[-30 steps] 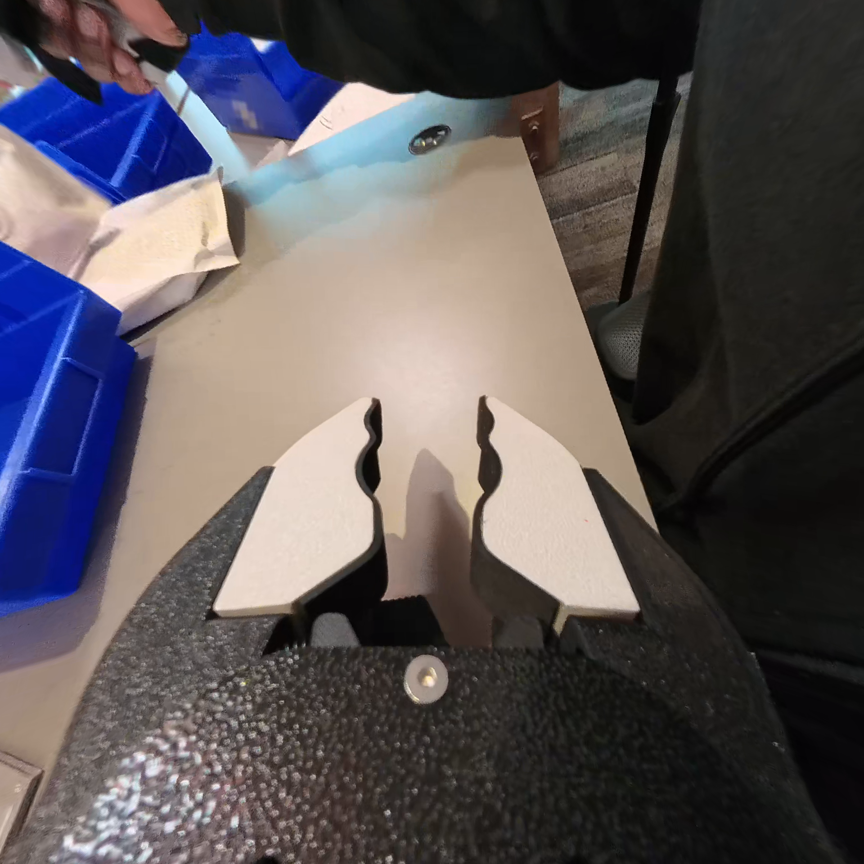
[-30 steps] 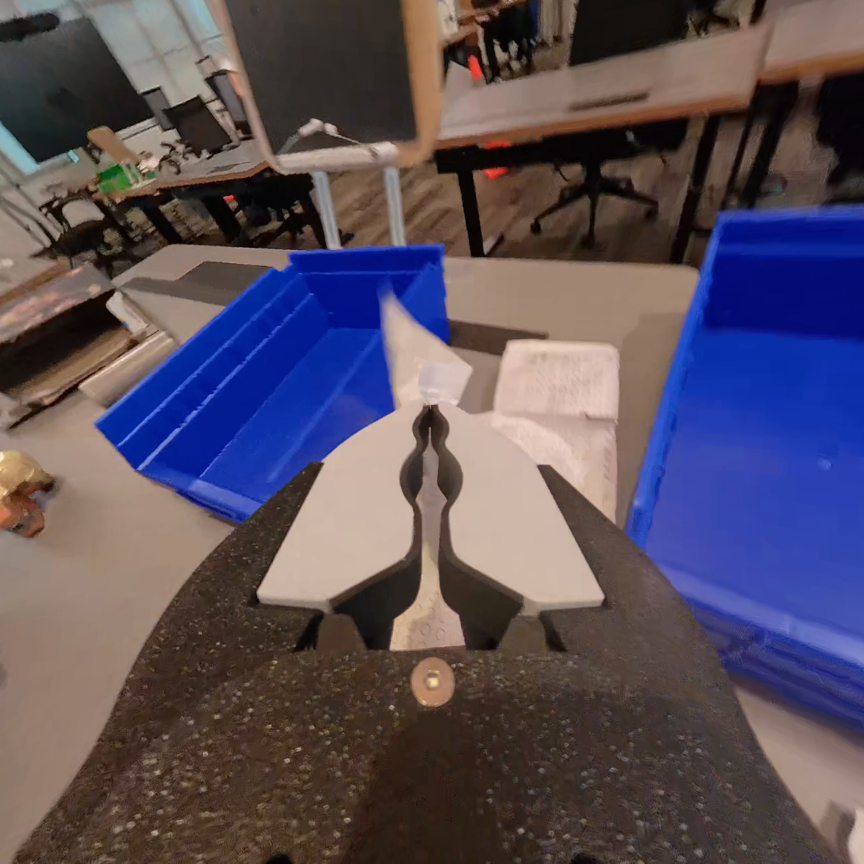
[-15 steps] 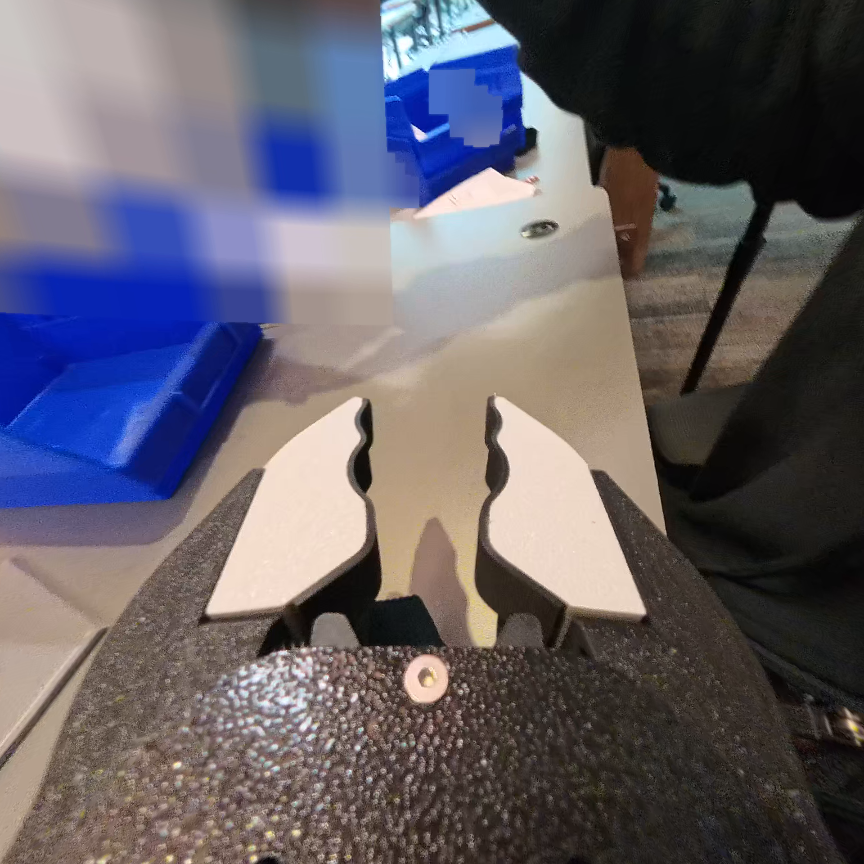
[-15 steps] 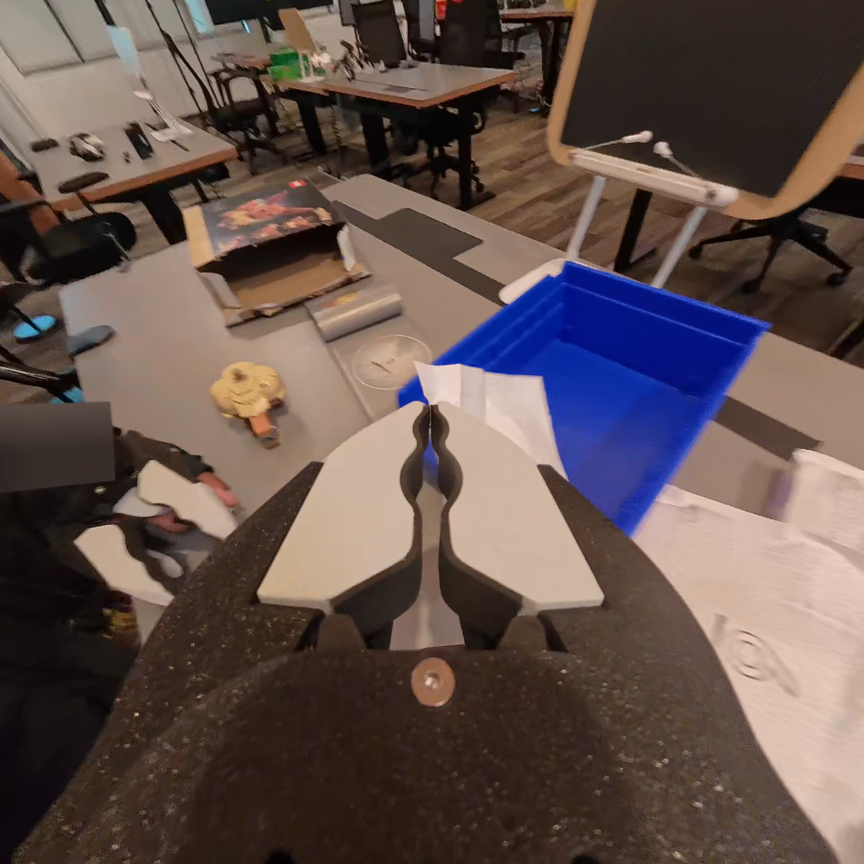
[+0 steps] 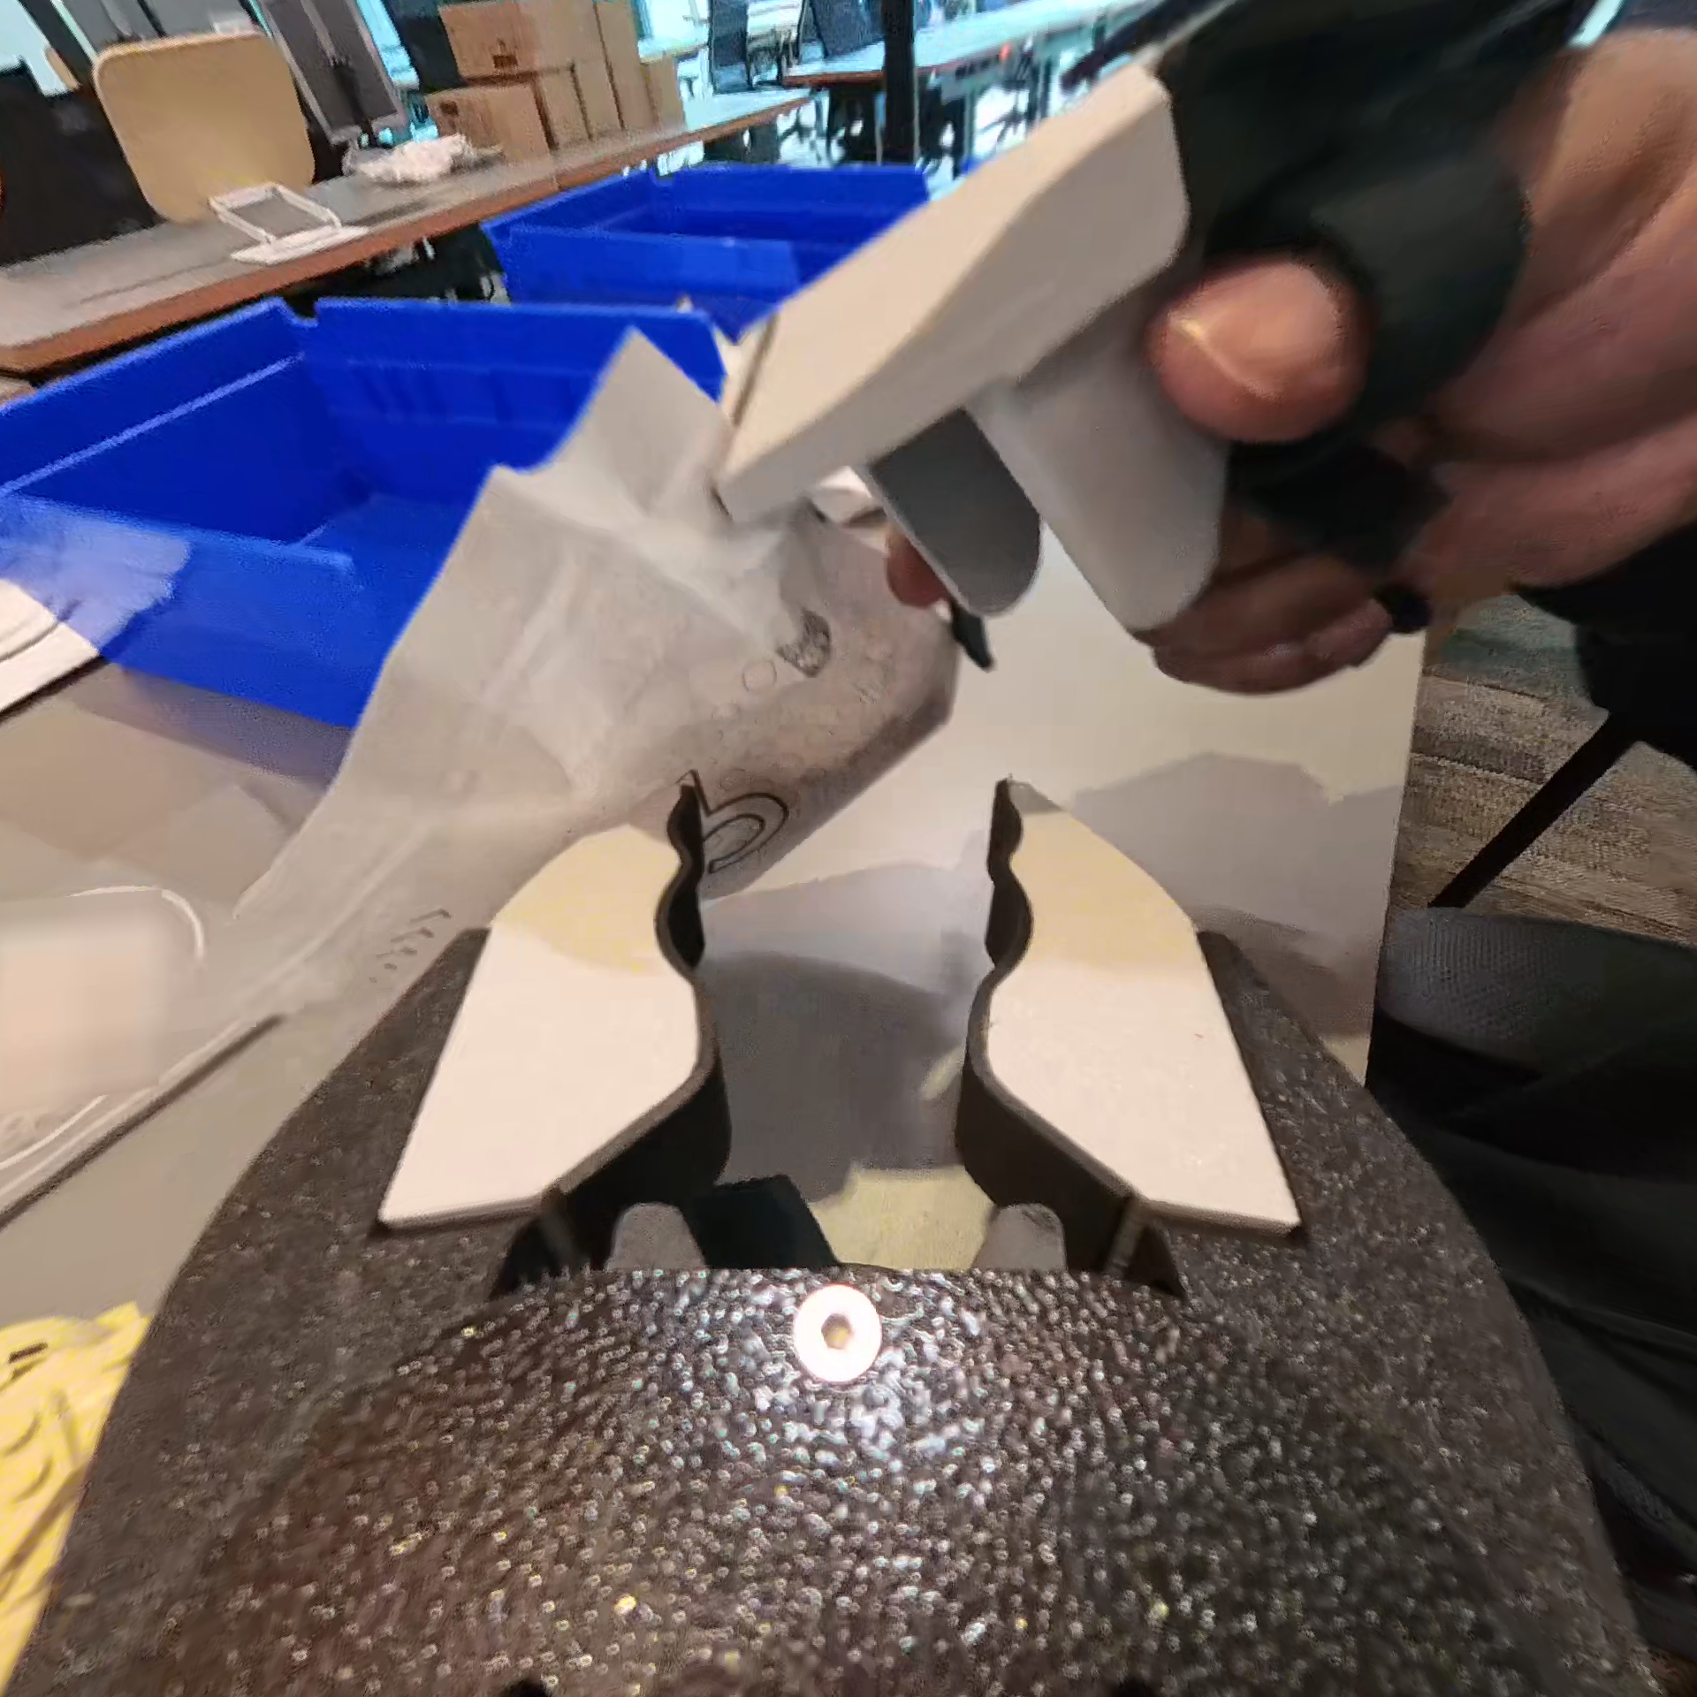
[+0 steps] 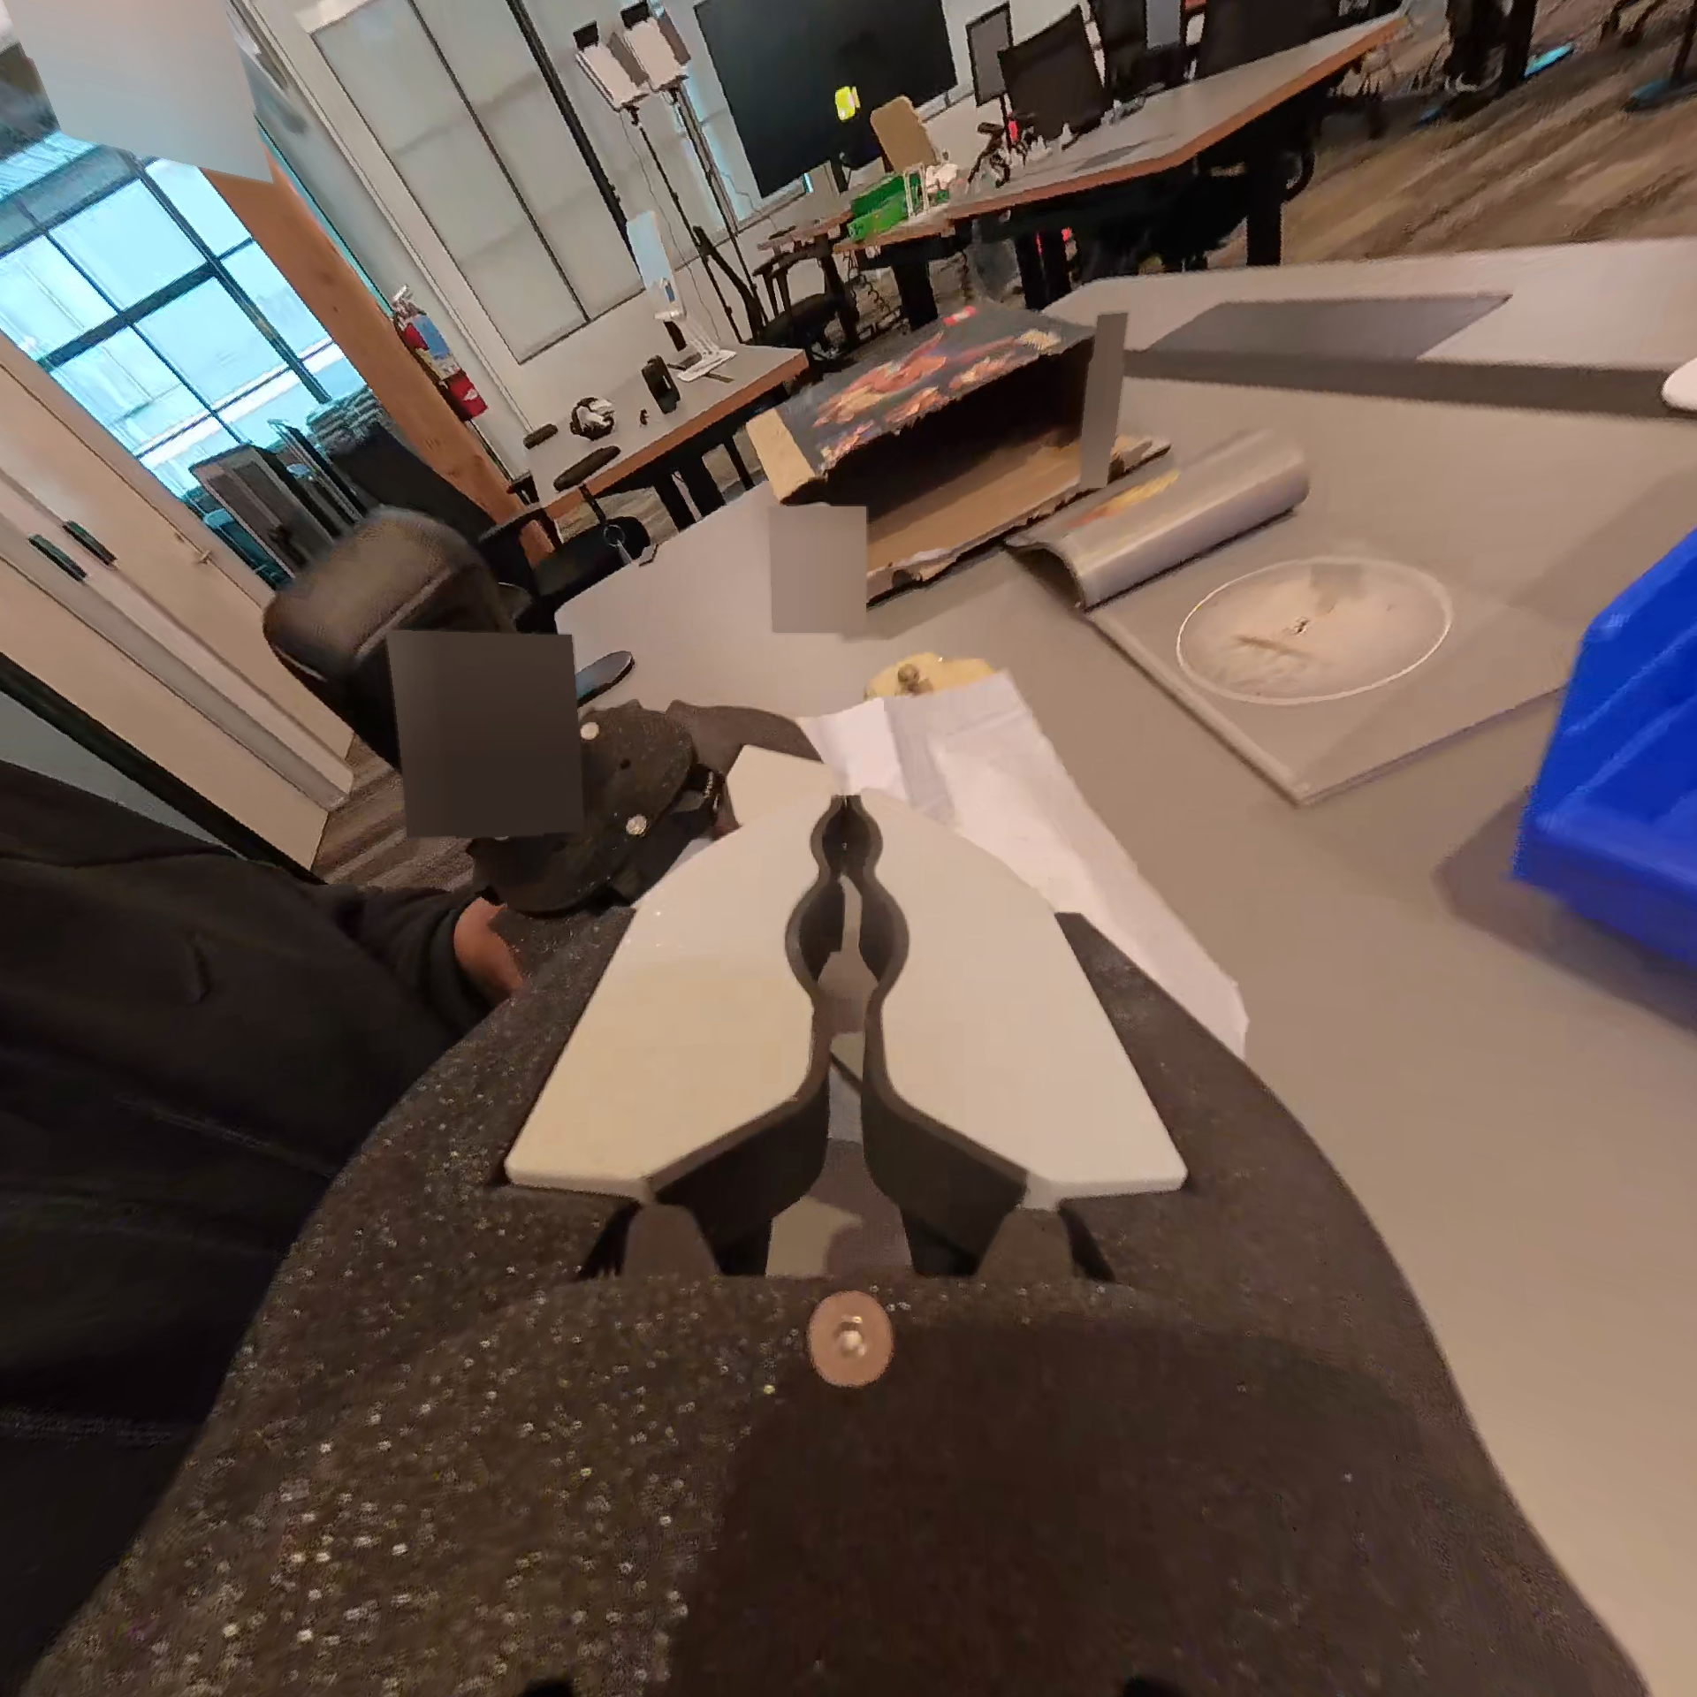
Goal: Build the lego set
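The right hand-held gripper point(image 5: 735, 477) pinches the top edge of a white plastic bag point(image 5: 588, 661) hanging over the grey tabletop point(image 5: 1148, 735) near its right edge; the left hand-held gripper point(image 5: 845, 826) gapes empty below (film looks light, limp, slippery; best taken by its free lower corner).

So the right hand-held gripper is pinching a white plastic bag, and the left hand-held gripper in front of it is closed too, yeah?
Not quite. The left hand-held gripper is open, its fingers spread with nothing between them, as the left wrist view shows. The right hand-held gripper does pinch the white plastic bag.
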